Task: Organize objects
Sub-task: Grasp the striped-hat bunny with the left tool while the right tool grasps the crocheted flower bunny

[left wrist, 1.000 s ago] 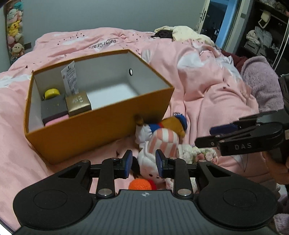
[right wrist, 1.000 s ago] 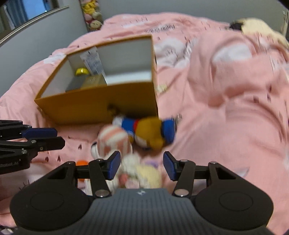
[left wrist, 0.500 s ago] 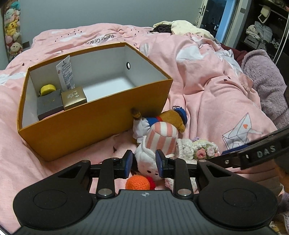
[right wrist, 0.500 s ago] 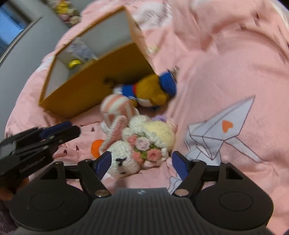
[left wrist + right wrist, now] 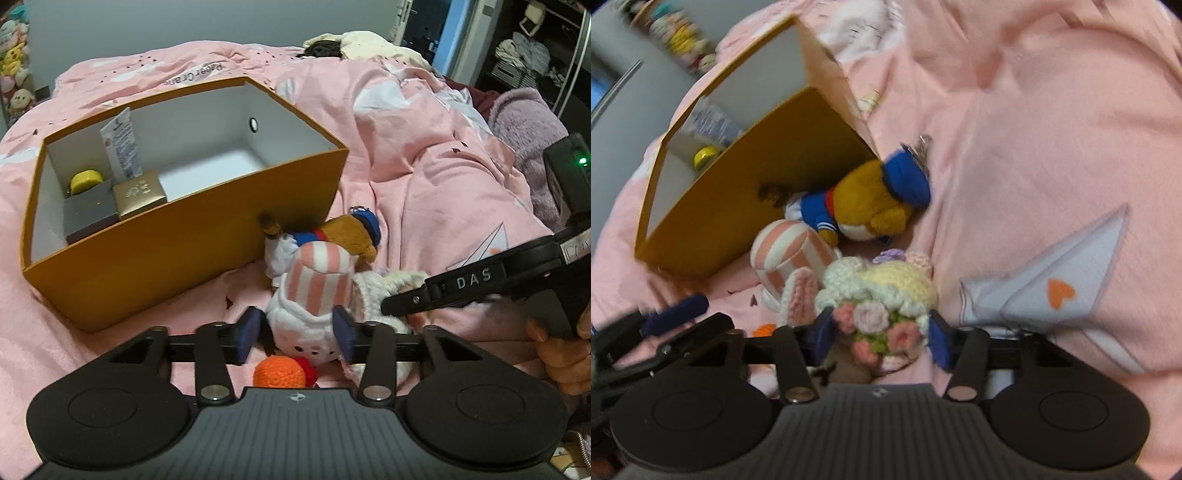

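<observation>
Here, an orange box [image 5: 192, 236] is sitting at the left on the pink bed [image 5: 424, 155], holding small boxes in its left end. Just right of it, plush toys are lying heaped together. The left tool [image 5: 295, 334] is spreading wide around the striped white plush [image 5: 314, 295]. The right tool [image 5: 881, 332] is bracketing the crocheted flower plush [image 5: 882, 295], wide too, pads apparently not pressing.

Matte black plastic left tongs [image 5: 295, 334] and right tongs [image 5: 881, 334] carry blue pads, silver pivot screws, ribbed housings; white "DAS" lettering, a green light, bare-skinned fingers [image 5: 561, 354].
</observation>
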